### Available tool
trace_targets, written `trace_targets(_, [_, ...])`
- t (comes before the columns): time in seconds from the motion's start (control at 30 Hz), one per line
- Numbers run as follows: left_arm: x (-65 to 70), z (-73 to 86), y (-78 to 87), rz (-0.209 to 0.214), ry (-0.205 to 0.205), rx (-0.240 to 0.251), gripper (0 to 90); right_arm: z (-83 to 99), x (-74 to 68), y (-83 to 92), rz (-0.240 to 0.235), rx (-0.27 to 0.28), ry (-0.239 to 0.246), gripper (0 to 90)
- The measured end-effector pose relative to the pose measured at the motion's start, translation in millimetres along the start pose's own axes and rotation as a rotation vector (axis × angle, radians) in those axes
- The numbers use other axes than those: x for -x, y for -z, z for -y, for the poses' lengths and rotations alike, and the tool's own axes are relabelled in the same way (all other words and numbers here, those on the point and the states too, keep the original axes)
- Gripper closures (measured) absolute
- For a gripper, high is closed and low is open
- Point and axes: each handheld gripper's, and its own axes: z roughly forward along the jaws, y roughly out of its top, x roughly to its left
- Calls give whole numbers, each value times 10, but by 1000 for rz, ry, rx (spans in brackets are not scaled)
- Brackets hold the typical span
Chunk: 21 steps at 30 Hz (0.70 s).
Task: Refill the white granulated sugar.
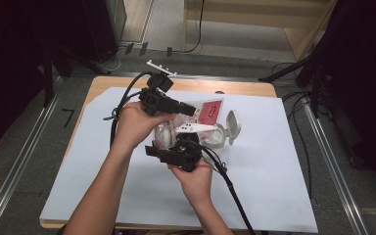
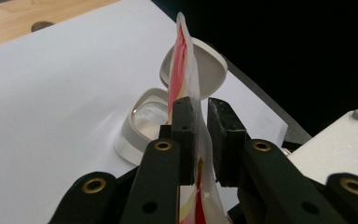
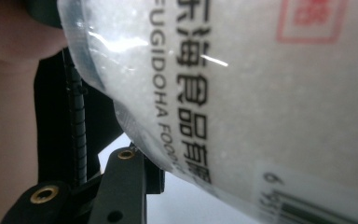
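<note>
Above the middle of the white sheet, a clear packet of white grains (red-printed) is held up by the left gripper, its jaws narrowly parted with the packet's edge between them, one pad touching. Whether the right gripper grips the packet cannot be told. Just beyond stands an open-lidded container.

1. Your landmark is the open-lidded container, standing on the paper sheet that covers the table.
2. The printed food pouch hangs just behind and above it.
3. Your left gripper lies to its left, jaws astride the pouch.
4. Your right gripper sits before it, leftward.
</note>
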Motion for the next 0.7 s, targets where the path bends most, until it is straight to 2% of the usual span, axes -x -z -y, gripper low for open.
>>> trace_targets(0.07, [-1,-7,-6,-4,10,-6,821,2,17,2,-13,5,-9,627])
trace_targets(0.2, [0,-9,-25,10,29,28,821,-9,24,24,-12,8,-6,627])
trace_targets(0.33, [5,-10,-42,0,27,44,822,-22,41,37,-21,8,-14,627])
trace_targets(0.47, [6,-9,-35,-12,28,47,823,-26,75,40,-37,5,1,627])
trace_targets(0.7, [28,-10,-35,-19,18,63,825,-32,82,37,-32,9,6,627])
